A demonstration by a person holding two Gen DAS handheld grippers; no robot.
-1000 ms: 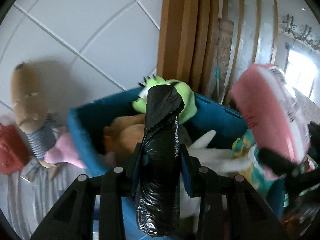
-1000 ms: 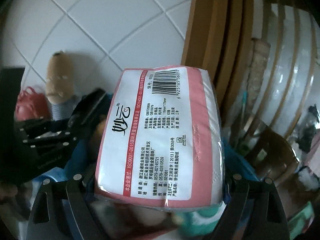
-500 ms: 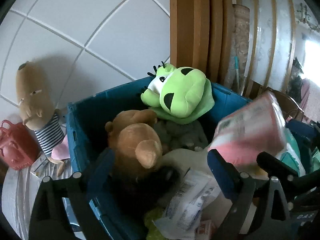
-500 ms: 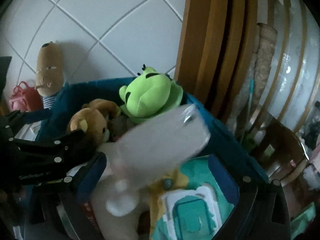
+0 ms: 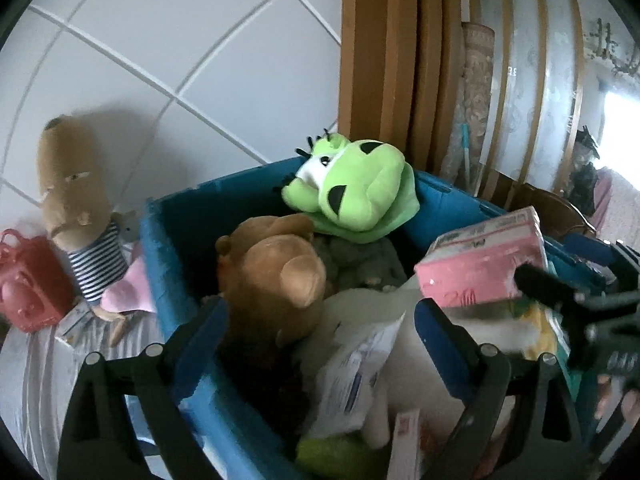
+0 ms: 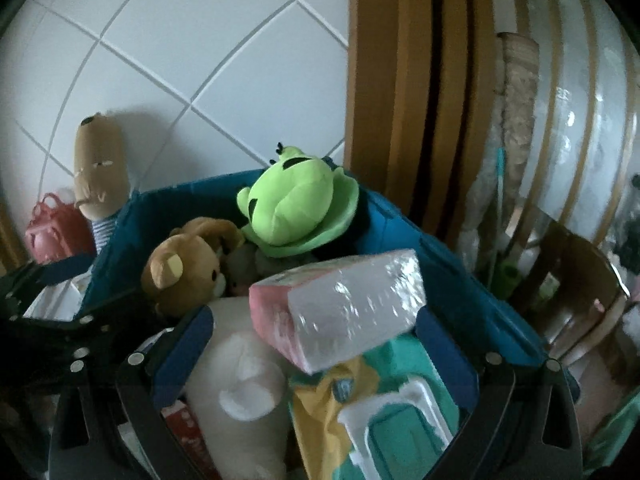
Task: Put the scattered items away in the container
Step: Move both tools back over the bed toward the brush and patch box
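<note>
A blue bin (image 5: 160, 248) (image 6: 120, 248) is packed with a green plush (image 5: 356, 188) (image 6: 296, 208), a brown bear (image 5: 276, 276) (image 6: 184, 272), a white plush (image 6: 236, 380) and packets. A pink tissue pack (image 5: 484, 260) (image 6: 340, 304) lies tilted on top of the pile. My left gripper (image 5: 320, 328) hangs open over the bin's near side with nothing between its fingers. My right gripper (image 6: 314, 340) is open just behind the tissue pack, its pads clear of it. Each gripper shows at the edge of the other's view. The black bag roll is out of sight.
Outside the bin on the left, a tan plush in a striped shirt (image 5: 76, 208) leans on the tiled wall, beside a red bag (image 5: 28, 284) and a pink item (image 5: 128, 292). A wooden frame (image 5: 380, 60) stands behind the bin. A teal wipes pack (image 6: 400, 420) lies in the bin.
My left gripper opened and the black bag roll dropped out of sight into the bin. My right gripper opened and let go of the tissue pack, which landed on the pile.
</note>
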